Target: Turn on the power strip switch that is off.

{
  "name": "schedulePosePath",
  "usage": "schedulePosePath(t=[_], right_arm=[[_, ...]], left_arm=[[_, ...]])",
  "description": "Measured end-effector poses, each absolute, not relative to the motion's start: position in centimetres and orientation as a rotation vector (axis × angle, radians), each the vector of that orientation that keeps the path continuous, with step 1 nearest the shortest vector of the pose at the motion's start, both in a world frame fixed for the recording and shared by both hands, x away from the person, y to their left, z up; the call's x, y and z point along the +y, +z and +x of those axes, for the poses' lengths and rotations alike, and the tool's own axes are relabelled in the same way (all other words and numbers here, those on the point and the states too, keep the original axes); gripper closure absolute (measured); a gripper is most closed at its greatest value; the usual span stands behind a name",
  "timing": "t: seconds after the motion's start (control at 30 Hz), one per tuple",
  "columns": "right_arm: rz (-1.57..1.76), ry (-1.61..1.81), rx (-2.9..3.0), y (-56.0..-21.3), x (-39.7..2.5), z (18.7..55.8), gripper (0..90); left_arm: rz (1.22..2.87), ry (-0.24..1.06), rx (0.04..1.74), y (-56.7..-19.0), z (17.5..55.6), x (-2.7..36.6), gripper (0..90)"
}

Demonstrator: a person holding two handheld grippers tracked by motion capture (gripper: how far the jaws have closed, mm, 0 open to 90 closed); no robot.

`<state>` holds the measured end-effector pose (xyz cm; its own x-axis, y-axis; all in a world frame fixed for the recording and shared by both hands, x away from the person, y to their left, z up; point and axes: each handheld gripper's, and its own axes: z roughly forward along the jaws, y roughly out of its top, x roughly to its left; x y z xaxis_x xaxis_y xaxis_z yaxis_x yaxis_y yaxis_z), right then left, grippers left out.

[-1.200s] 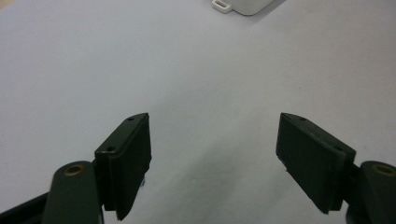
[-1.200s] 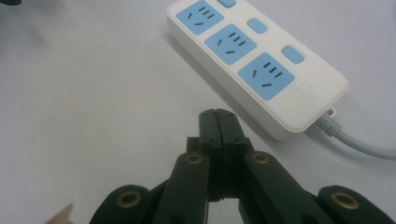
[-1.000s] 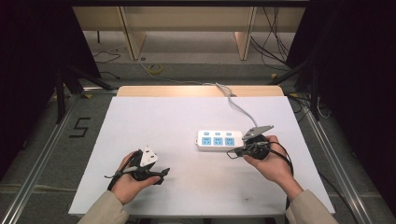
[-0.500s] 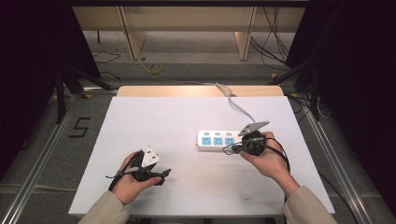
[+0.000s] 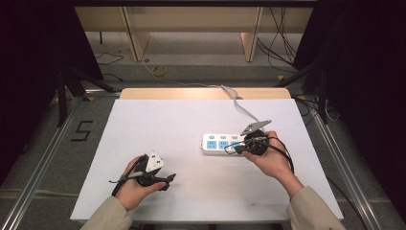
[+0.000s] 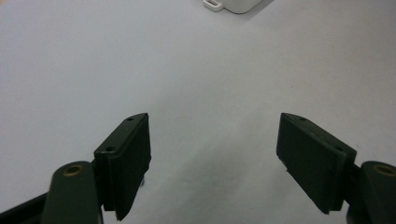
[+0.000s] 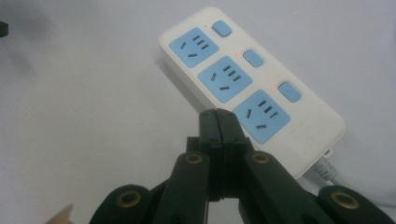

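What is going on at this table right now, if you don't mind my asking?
A person at a white table holds a hand-held gripper in each hand. The right hand-held gripper, jaws shut with nothing between them, hovers right beside the white power strip with three blue sockets and switches. The left hand-held gripper sits apart near the front edge, jaws wide open and empty.

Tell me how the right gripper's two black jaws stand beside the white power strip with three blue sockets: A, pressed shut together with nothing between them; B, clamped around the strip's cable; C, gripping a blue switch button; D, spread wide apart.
A: in the right gripper view the right gripper has its jaws closed flat against each other with nothing between them, their tips beside the white power strip near its nearest blue socket.
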<state>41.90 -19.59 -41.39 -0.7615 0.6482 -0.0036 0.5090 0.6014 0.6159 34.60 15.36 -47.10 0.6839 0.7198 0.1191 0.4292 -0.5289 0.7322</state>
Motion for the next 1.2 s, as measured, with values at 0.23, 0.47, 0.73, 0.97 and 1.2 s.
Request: schedulePosePath(t=[0.23, 0.47, 0.73, 0.97, 1.2], right_arm=[[0.952, 0.885, 2.605, -41.2, -19.2, 42.4, 90.0], [0.966, 0.876, 2.609, -41.3, -18.8, 42.8, 90.0], [0.954, 0.868, 2.617, -41.5, -18.3, 43.3, 90.0], [0.947, 0.865, 2.621, -41.6, -17.8, 43.7, 90.0], [0.940, 0.857, 2.626, -41.5, -17.3, 43.9, 90.0]], left_arm=[[2.202, 0.541, 0.876, -47.1, 34.6, 15.3, 26.0], [2.204, 0.540, 0.871, -47.1, 34.5, 15.3, 26.0], [2.205, 0.541, 0.869, -47.1, 34.5, 15.2, 26.0], [2.210, 0.536, 0.860, -47.2, 34.5, 15.0, 26.0], [2.211, 0.534, 0.854, -47.2, 34.4, 14.9, 25.9]])
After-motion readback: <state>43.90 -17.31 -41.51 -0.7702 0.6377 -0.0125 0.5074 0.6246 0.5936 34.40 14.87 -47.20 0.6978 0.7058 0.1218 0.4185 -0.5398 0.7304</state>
